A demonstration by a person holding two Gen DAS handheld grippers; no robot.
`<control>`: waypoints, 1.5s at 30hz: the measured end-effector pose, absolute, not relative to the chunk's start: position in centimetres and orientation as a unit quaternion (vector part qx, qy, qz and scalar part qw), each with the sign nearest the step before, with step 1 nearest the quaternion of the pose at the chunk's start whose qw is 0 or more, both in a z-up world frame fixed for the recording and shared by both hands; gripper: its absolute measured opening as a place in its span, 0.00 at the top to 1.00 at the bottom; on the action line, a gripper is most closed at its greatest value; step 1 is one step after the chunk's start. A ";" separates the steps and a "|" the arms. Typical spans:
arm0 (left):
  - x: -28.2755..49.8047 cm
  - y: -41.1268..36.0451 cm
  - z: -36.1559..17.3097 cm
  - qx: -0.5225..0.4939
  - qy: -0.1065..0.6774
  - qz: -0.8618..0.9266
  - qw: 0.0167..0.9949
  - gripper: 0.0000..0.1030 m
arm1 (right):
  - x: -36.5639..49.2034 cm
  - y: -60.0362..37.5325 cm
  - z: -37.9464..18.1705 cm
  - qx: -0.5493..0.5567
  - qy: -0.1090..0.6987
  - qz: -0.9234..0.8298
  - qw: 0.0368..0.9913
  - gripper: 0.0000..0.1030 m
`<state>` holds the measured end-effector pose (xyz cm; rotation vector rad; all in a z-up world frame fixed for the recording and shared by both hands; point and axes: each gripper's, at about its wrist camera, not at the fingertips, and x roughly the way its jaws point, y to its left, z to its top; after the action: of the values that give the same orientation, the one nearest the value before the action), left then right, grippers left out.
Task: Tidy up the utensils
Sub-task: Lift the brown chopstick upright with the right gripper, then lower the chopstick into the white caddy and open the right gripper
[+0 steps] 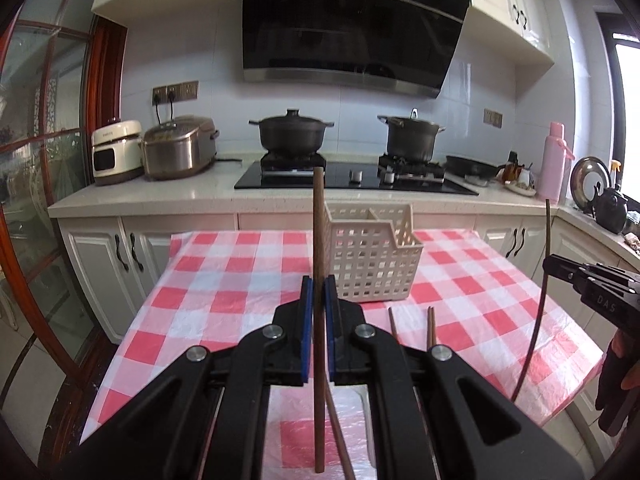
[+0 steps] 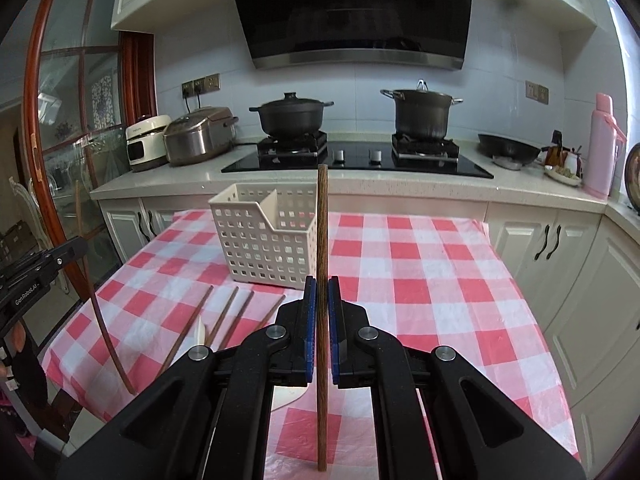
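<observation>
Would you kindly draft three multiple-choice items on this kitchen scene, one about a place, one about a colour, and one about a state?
1. Where does the white basket stand?
A. on the checked tablecloth
B. on the stove
C. on the floor

2. What colour is the tall bottle on the counter?
A. green
B. pink
C. black

3. What is the right gripper doing?
A. standing open over the basket
B. clamped on a spoon
C. clamped on an upright chopstick

Answers:
1. A: the basket sits on the red and white tablecloth, in front of the counter.
2. B: the bottle by the wall at the right is pale pink.
3. C: the blue pads press from both sides on a brown chopstick that stands upright; the left gripper holds another chopstick likewise.
</observation>
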<state>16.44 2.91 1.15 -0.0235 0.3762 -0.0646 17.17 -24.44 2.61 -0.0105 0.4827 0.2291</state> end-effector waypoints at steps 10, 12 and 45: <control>16.0 2.3 2.9 -0.010 0.156 -0.032 0.987 0.94 | 17.1 -23.6 4.1 -0.006 0.213 0.120 0.970 0.95; 16.2 2.3 3.3 -0.010 0.152 -0.032 0.988 0.94 | 17.4 -23.4 4.3 -0.008 0.210 0.123 0.970 0.95; 29.7 0.2 13.7 -0.052 0.070 -0.036 0.996 0.94 | 30.2 -18.7 11.3 0.011 0.111 0.147 0.983 0.95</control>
<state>29.66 0.24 13.69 -0.1036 0.1395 -0.0723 30.25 -18.70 11.28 0.0220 0.2231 0.2953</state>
